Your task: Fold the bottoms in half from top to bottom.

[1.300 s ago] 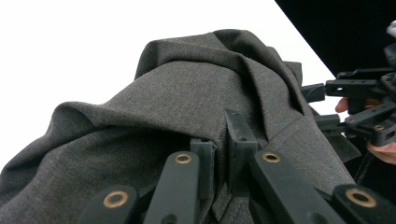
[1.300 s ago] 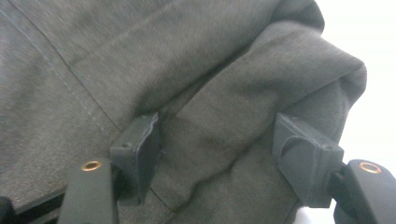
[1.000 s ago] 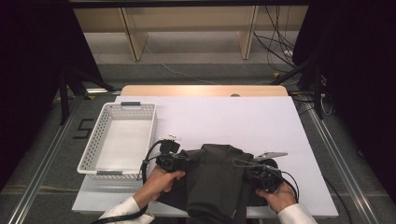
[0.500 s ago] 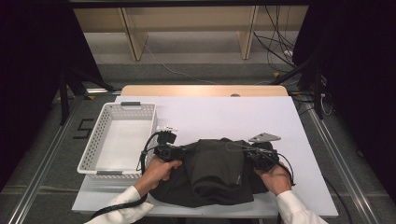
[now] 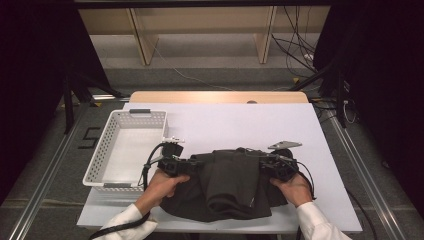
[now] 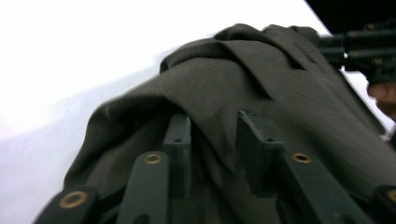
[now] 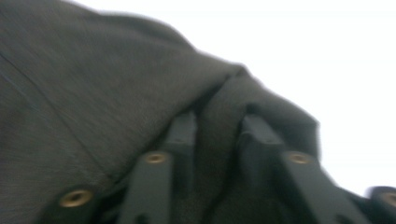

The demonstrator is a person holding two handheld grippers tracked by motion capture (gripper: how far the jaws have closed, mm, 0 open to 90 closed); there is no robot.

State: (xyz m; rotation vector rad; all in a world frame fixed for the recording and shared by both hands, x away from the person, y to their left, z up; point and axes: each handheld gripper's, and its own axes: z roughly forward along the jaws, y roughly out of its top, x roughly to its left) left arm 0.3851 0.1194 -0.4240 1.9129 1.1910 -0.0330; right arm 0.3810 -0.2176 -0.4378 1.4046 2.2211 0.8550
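Note:
A dark grey garment [image 5: 225, 190] lies crumpled on the white table [image 5: 240, 120] near its front edge. My left gripper [image 5: 192, 164] is at the garment's left top corner and my right gripper [image 5: 260, 162] at its right top corner, each held in a hand. In the left gripper view the jaws [image 6: 212, 126] stand apart with a fold of the garment [image 6: 261, 79] between them. The right gripper view shows its jaws [image 7: 217, 123] apart too, a ridge of garment [image 7: 93, 84] lying in the gap. Both grippers' jaws have just been opening.
A white perforated basket [image 5: 97, 160] stands on the table's left side, close to my left gripper. Bare tabletop stretches beyond the garment to a wooden strip [image 5: 215, 96] at the far edge. Cables [image 5: 300, 55] lie on the floor behind.
Both hands have moved away from the person and farther apart. The garment's top edge went with them, and the garment now lies wider across the table.

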